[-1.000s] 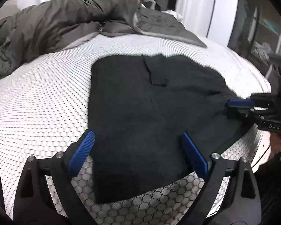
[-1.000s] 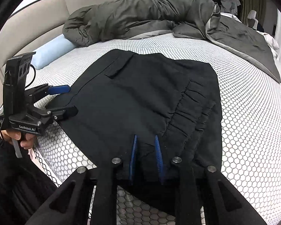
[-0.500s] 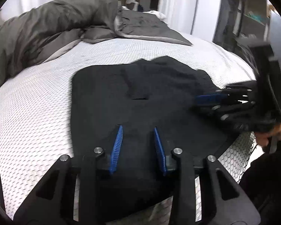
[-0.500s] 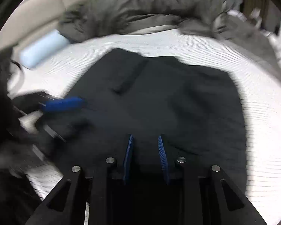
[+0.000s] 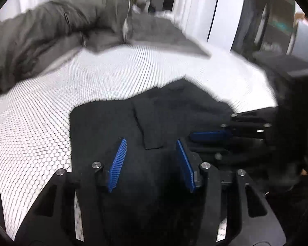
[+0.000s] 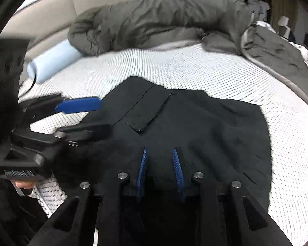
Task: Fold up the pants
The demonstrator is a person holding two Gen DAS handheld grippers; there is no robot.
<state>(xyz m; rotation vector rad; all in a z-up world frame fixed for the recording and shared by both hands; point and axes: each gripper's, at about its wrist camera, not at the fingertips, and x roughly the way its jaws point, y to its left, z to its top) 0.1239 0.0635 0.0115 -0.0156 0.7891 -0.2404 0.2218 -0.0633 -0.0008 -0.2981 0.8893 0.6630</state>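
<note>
Currently: white honeycomb-mesh mattress point(image 6: 195, 69) carries the black folded fabric pants point(image 6: 195, 127), which lie near its front edge, grey crumpled duvet point(image 6: 154, 20) behind. Left tool point(image 5: 152, 162) jaws have just been reopening, half spread over the cloth; grip unclear. Right tool point(image 6: 160, 170) narrow, cloth between pads, contact unclear. Risk: uneven pull, so the fold skews.

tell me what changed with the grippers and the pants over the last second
The left gripper slid from the pants' near-left corner in over the cloth; its jaws closed, then reopened slightly, cloth between them. The right gripper still pinches the near edge, and the two now sit closer together. The grey duvet and blue pillow have not moved.
</note>
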